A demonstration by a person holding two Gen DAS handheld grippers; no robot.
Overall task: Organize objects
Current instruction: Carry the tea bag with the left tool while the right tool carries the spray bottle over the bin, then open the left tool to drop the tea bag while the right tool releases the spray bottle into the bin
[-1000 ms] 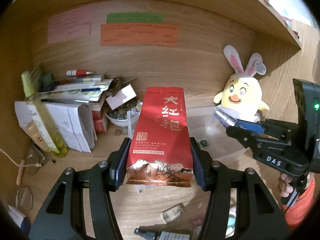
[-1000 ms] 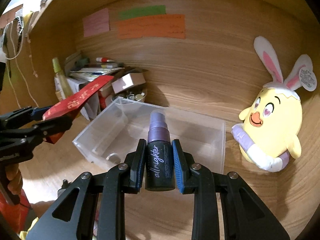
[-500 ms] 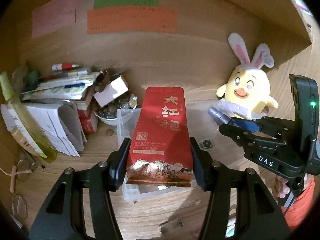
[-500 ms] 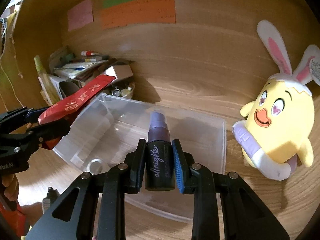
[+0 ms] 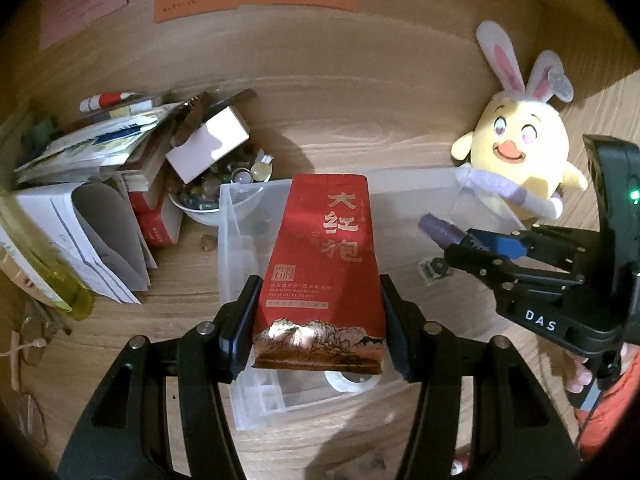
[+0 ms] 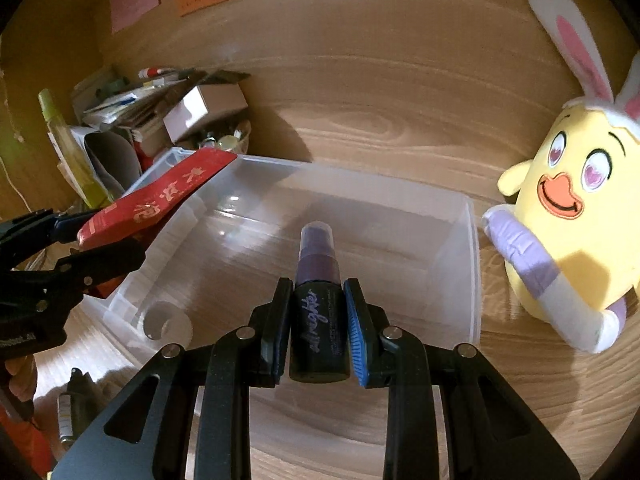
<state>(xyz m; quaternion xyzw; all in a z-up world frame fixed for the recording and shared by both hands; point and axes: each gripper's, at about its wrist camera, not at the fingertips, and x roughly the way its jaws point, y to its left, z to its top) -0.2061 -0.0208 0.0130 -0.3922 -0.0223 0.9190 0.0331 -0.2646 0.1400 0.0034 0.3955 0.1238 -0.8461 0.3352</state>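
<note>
clear bin (image 6: 472,240), tape roll (image 6: 166,322) inside, bowl (image 5: 200,212) of beads

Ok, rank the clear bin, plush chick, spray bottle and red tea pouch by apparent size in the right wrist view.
1. clear bin
2. plush chick
3. red tea pouch, seen edge-on, so unsure against the next
4. spray bottle, close to the camera, so it looks enlarged

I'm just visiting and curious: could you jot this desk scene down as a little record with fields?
Left gripper: jaws shut on a red tea pouch
Right gripper: jaws shut on a dark spray bottle
Below both: clear plastic bin, with a tape roll inside
Right of bin: yellow chick plush
Left of bin: paper stack, bowl of trinkets
</note>
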